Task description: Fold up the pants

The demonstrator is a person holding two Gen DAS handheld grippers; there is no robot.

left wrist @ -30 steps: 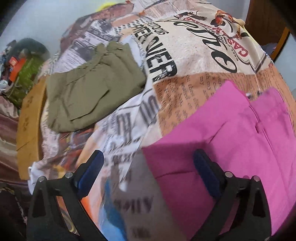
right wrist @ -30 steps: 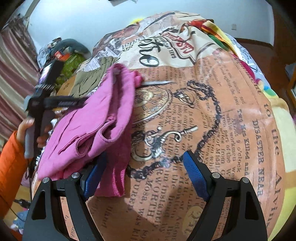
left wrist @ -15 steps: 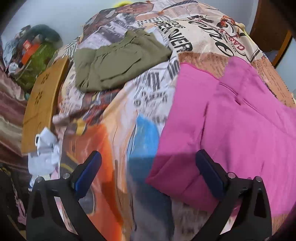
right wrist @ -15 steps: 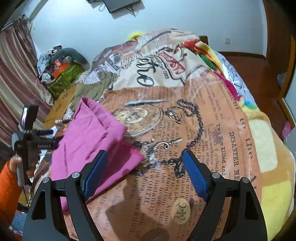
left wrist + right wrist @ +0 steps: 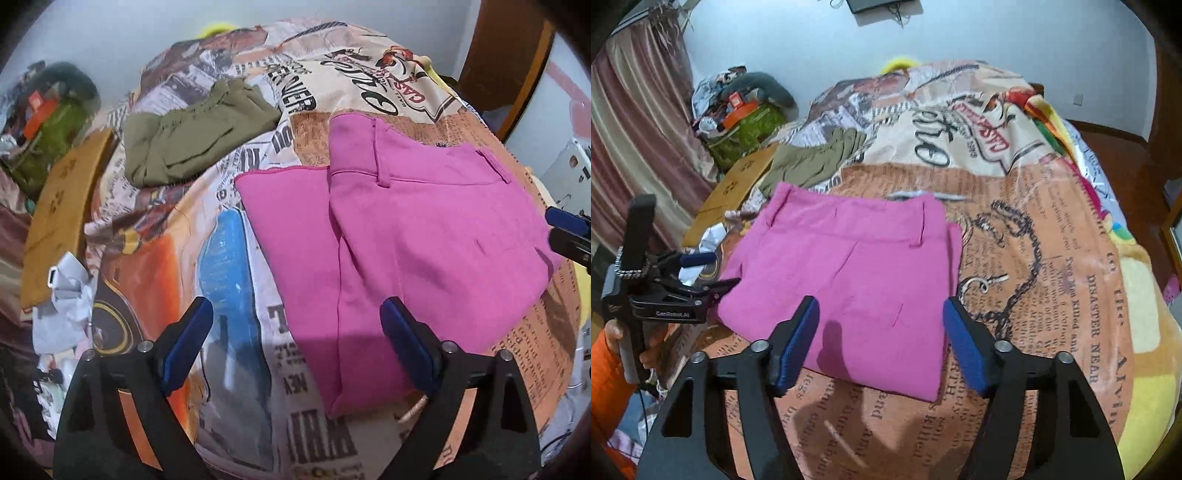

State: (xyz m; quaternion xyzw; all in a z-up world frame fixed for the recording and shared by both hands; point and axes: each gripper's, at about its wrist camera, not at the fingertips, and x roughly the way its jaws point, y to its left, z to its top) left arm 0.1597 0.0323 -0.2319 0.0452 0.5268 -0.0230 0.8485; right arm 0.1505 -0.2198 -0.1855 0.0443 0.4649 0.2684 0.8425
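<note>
Both pairs of fingers are seen released, with nothing clamped. The jaws of the left gripper (image 5: pixel 295 339) and of the right gripper (image 5: pixel 881 341) have just been closing partway, and no cloth is caught between either pair. A second ago the pink pants (image 5: pixel 849 273) were bunched and lifted at the right gripper; now they are laid flat as a compact folded rectangle on the printed bedspread (image 5: pixel 1052 258). From this it is judged that the fold has been set down and released, and that little beyond smoothing is left.

In the right wrist view the pants are found at twelve o'clock from the fingers, their near edge between the pads, untouched. In the left wrist view they are spread toward one o'clock, partly behind the right-hand finger. An olive garment (image 5: pixel 195 140) is seen folded at eleven o'clock, well apart.
</note>
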